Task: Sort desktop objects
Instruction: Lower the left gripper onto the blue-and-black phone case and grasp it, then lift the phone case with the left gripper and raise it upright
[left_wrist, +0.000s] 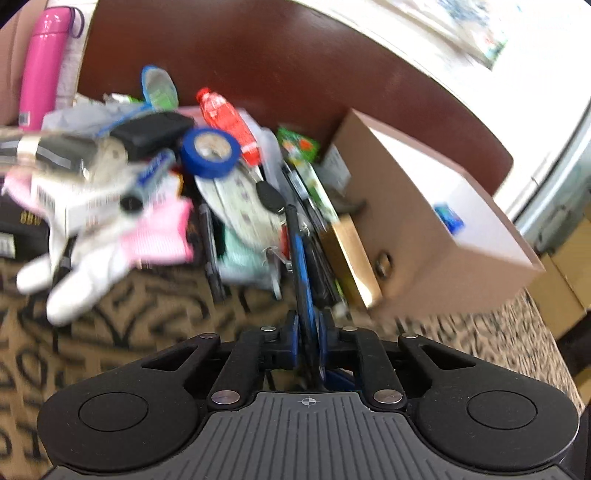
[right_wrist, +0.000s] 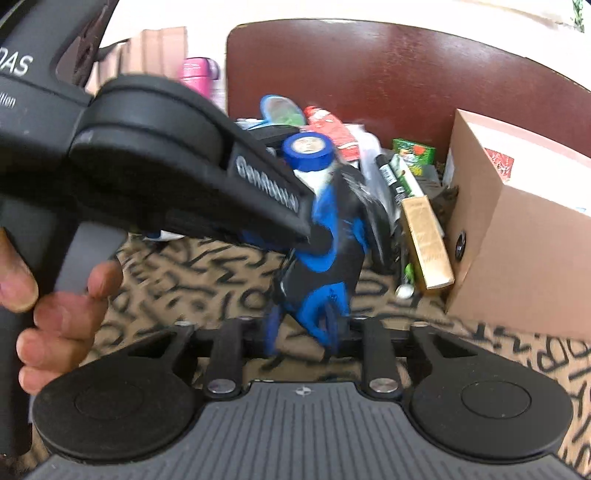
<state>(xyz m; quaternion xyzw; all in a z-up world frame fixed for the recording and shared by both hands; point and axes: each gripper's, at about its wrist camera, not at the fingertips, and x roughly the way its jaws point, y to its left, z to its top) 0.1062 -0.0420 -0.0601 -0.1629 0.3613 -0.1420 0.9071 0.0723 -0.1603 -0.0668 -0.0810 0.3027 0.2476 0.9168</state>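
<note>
A blue and black glove (right_wrist: 325, 258) hangs over the patterned cloth, held at two places. My right gripper (right_wrist: 306, 332) is shut on its lower end. My left gripper (right_wrist: 314, 236) reaches in from the left and is shut on the glove's middle. In the left wrist view the glove (left_wrist: 301, 266) shows edge on, running forward from between the blue pads of my left gripper (left_wrist: 308, 332). Behind it lies a heap of objects: a blue tape roll (left_wrist: 210, 151), a red pouch (left_wrist: 229, 122), a white and pink glove (left_wrist: 110, 251) and a gold box (left_wrist: 351, 254).
A cardboard box (left_wrist: 424, 229) stands to the right of the heap. A pink bottle (left_wrist: 42, 62) is at the far left. A dark red chair back (left_wrist: 277, 55) rises behind the table. A person's hand (right_wrist: 55, 306) grips the left gripper's handle.
</note>
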